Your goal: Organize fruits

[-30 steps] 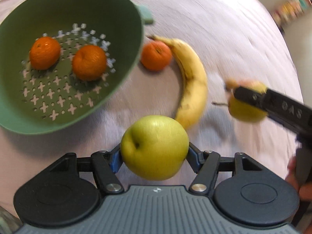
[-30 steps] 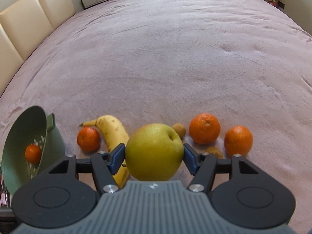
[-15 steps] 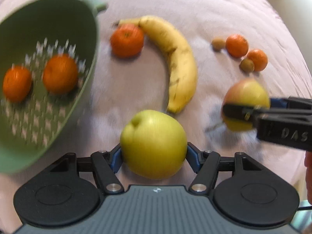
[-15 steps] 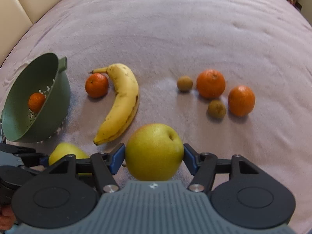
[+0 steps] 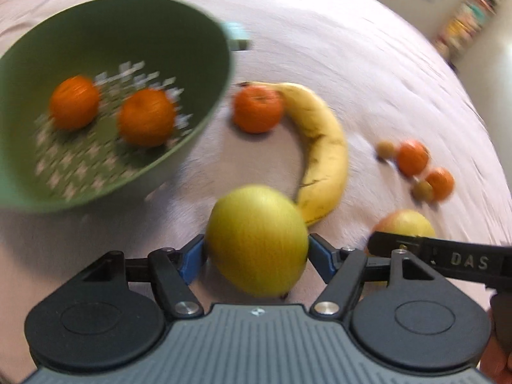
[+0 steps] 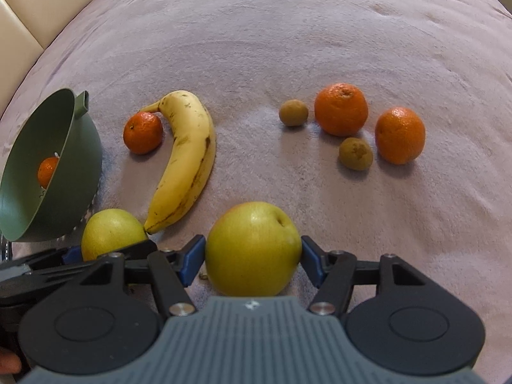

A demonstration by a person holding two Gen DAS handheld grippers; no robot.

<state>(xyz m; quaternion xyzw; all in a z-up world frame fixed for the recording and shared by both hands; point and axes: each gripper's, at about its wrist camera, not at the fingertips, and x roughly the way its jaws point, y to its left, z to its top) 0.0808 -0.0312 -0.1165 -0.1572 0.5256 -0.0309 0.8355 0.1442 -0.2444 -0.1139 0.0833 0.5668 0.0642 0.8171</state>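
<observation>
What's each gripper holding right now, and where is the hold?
Left gripper holds a green apple, pads on its two opposite sides. Right gripper holds a blushed apple the same way, stem end up and to the right.

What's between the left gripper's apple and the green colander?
Nothing visible. The left gripper holds the green apple; only bare pink cloth lies between it and the colander, whose tilted mouth holds two oranges.

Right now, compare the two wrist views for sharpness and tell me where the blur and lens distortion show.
Left wrist view: motion-smeared, worst on the green colander, its two oranges and the small fruits at right; the held green apple is soft too. Right wrist view: sharp, banana speckles and loose oranges crisp. Both: fisheye bends the pink cover into a dome.
</observation>
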